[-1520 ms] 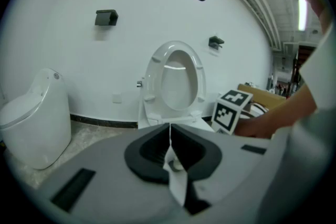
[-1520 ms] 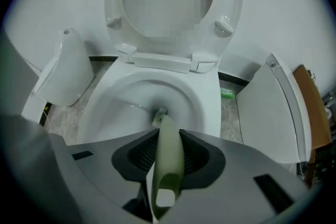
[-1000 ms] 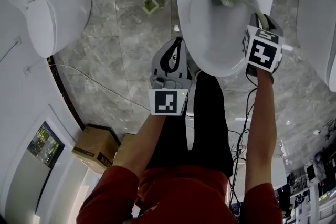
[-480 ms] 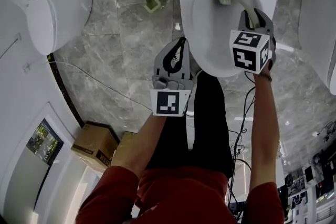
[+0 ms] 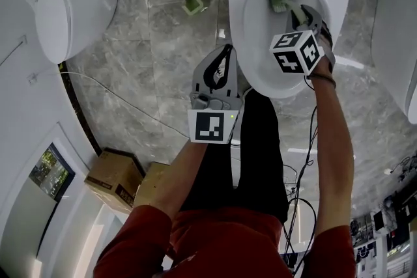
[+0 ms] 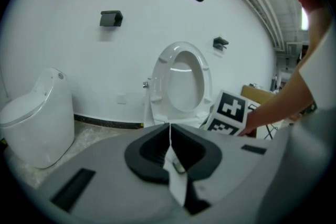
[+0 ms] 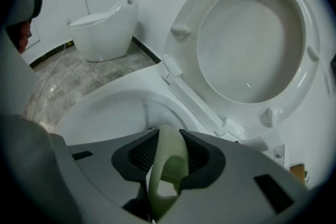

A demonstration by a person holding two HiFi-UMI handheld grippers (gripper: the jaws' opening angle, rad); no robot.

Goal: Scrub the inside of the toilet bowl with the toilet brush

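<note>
Pale-green brush, prob. bristly head, in white bowl.

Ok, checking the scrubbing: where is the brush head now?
In the head view the brush head is inside the toilet bowl, at its far end, just beyond the right gripper holding its handle.
</note>
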